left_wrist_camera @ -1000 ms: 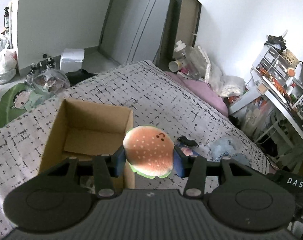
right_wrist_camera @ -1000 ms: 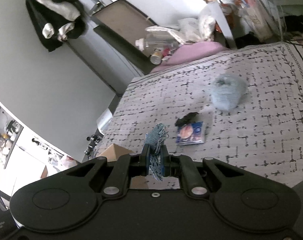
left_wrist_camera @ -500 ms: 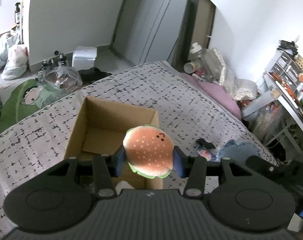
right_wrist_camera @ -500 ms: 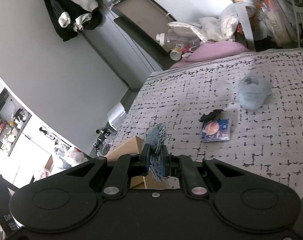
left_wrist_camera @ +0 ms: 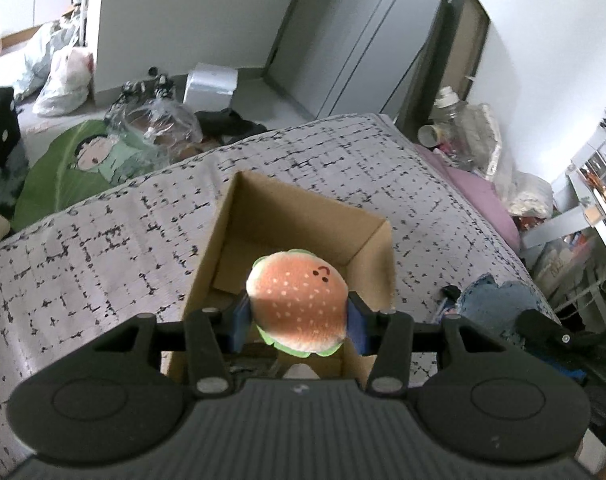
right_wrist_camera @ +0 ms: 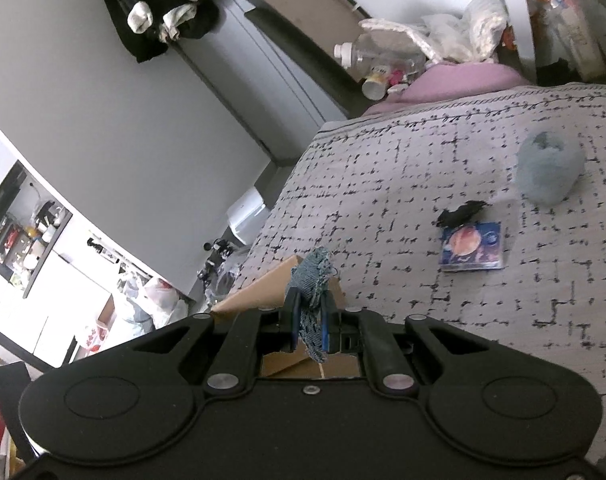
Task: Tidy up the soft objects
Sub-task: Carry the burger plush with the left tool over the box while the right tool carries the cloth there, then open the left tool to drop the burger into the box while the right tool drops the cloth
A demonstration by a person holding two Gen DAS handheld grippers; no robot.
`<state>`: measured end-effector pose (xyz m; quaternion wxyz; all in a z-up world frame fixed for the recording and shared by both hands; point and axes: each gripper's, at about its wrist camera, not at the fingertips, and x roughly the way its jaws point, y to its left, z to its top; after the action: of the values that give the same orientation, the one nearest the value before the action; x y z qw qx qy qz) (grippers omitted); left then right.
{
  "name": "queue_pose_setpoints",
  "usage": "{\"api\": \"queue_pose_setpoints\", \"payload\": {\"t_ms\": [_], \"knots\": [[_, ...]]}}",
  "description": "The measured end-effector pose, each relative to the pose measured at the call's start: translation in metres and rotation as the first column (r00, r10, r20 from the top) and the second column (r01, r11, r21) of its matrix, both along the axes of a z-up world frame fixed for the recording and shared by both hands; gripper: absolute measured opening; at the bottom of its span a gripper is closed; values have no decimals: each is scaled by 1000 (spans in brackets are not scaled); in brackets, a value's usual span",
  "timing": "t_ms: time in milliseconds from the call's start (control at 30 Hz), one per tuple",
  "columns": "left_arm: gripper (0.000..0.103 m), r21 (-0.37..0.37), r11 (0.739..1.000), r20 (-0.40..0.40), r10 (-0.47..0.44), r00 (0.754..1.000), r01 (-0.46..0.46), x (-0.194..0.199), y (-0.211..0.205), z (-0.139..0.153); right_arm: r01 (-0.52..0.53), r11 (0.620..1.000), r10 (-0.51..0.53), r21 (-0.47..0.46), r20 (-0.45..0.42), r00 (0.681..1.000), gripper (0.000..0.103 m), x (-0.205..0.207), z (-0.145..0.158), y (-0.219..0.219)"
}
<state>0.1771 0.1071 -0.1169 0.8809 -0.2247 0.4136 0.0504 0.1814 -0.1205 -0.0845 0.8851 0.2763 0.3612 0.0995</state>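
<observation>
1. Left gripper point(left_wrist_camera: 298, 322) clamped on hamburger plush point(left_wrist_camera: 297, 305), poised above open cardboard box point(left_wrist_camera: 373, 249) at 12 o'clock.
2. Right gripper point(right_wrist_camera: 308, 322) pinched together on denim scrap point(right_wrist_camera: 312, 280).
3. Risk: early release bounces plush off the rim (judgement only).
4. Only right wrist shows fuzzy blue pouch point(right_wrist_camera: 549, 170) and card point(right_wrist_camera: 472, 247), 2 o'clock.

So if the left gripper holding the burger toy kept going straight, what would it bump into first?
Probably the inside of the open cardboard box: the left gripper points down into it with the burger plush. Depth is uncertain.
</observation>
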Motion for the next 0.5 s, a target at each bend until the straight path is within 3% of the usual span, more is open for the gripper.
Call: {"api": "queue_pose_setpoints", "payload": {"t_ms": [500], "knots": [[52, -68, 992, -78, 99, 992, -105, 13, 22, -27, -99, 995, 99, -10, -50, 994, 10, 25, -22, 43]]}}
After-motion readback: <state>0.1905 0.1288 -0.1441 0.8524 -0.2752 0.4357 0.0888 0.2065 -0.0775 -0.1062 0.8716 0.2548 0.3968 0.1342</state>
